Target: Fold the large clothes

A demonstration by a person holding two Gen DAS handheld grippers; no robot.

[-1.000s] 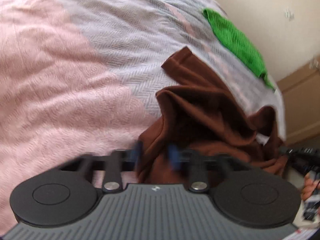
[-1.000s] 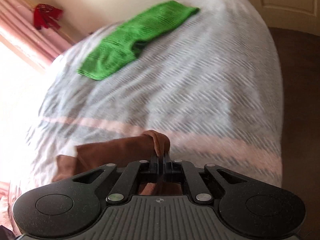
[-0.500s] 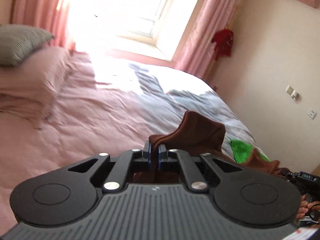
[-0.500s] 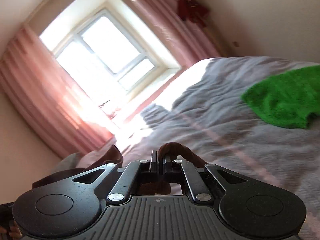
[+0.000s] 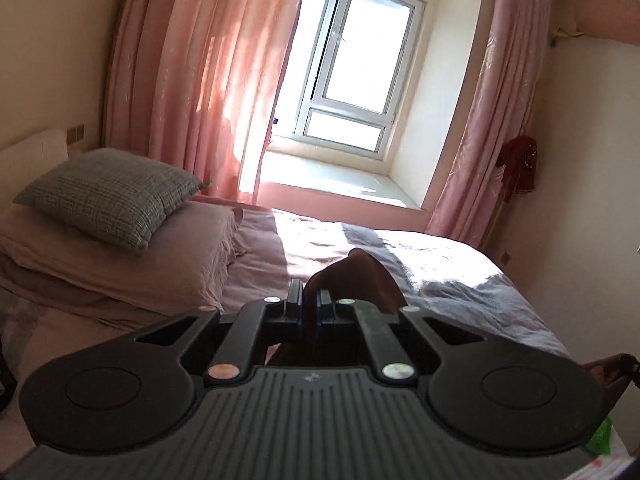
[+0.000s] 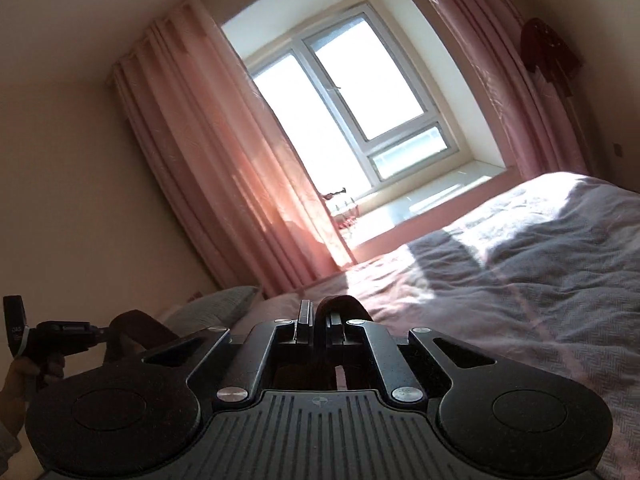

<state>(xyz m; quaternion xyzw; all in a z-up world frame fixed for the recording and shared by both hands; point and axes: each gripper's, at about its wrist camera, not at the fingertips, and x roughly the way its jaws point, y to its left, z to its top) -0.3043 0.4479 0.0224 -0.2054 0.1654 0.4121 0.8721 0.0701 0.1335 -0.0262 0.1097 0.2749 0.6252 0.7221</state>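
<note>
Your left gripper (image 5: 307, 297) has its two black fingers closed on a fold of dark brown cloth garment (image 5: 360, 276), raised above the pink-and-grey quilted bed (image 5: 460, 276). A grey checked pillow (image 5: 108, 194) rests on a pink pillow (image 5: 132, 256) at left.

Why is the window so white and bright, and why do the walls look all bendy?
Left wrist view: daylight blows the window out to white, and sun glares on the bed. Right wrist view: the fisheye lens bends the curtain, and the brown garment looks dark against the light.
</note>
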